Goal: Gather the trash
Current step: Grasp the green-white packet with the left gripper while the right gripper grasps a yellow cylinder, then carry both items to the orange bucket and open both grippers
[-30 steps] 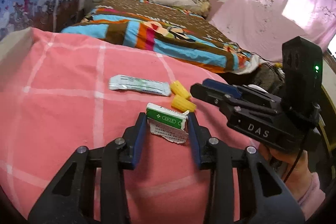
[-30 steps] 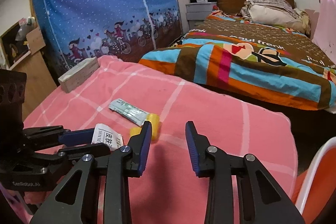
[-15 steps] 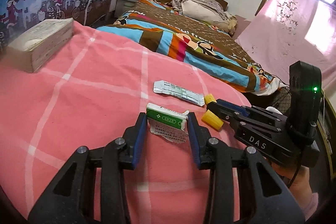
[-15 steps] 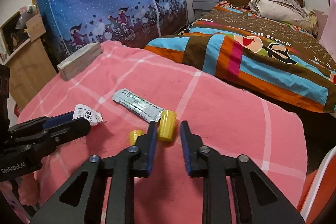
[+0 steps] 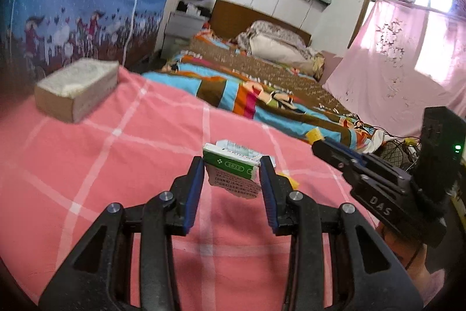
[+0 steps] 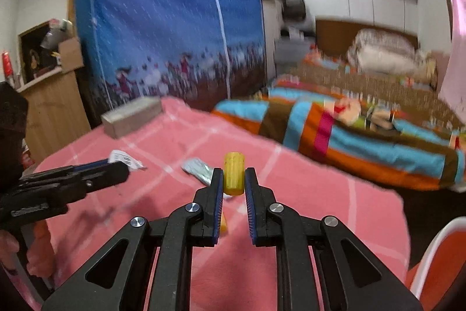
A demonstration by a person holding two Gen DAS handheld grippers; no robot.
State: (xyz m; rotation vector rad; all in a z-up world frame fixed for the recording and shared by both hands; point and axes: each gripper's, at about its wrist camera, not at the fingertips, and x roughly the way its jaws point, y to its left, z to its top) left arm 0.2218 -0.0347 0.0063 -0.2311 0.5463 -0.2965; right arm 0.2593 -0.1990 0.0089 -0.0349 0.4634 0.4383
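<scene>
trash is mid-pickup: left tongs [image 5: 231, 174] clamp the green-white wrapper [image 5: 231, 165], right tongs [image 6: 234, 179] pinch the yellow cap [image 6: 233, 174], both seemingly lifted off the pink surface [image 5: 102, 165]. foil sachet [image 6: 199, 169] at 11 o'clock comes next.

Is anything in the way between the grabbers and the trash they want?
No. The left gripper already pinches the green-and-white wrapper, and the right gripper pinches the yellow cap. Nothing sits between fingers and trash. No bin shows.

Green-white carton [image 5: 231, 165]: glossy card, torn paper. Yellow cap [image 6: 233, 177]: matt ribbed plastic. Pink tablecloth [image 5: 116, 165]: soft woven cloth.
</scene>
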